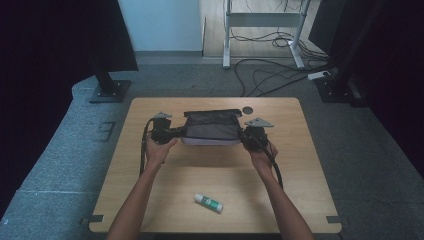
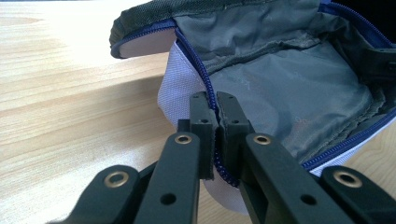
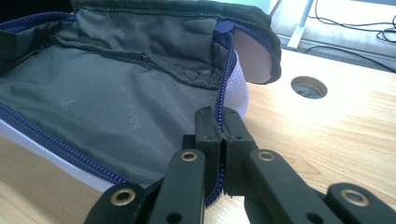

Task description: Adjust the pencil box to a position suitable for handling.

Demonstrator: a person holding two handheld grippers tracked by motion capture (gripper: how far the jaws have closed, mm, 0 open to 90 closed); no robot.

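An open grey pouch (image 1: 211, 127) with a blue zipper lies at the middle of the wooden tabletop (image 1: 165, 175), stretched between both claws. The left claw (image 2: 212, 112) is clamped on the zipper edge at the pouch's left end, and the right claw (image 3: 221, 122) pinches the right end likewise. A glue stick (image 1: 208, 203) lies well apart, nearer the person.

A: What carries it all?
B: A light wooden table (image 1: 165, 195) with rounded corners; a round hole (image 1: 248, 110) sits near its far edge.
A: And what lies on it?
B: An open grey pouch (image 1: 210, 127) with a blue zip, toward the far side; a white-and-green glue stick (image 1: 208, 203) lies well apart, near the front edge.
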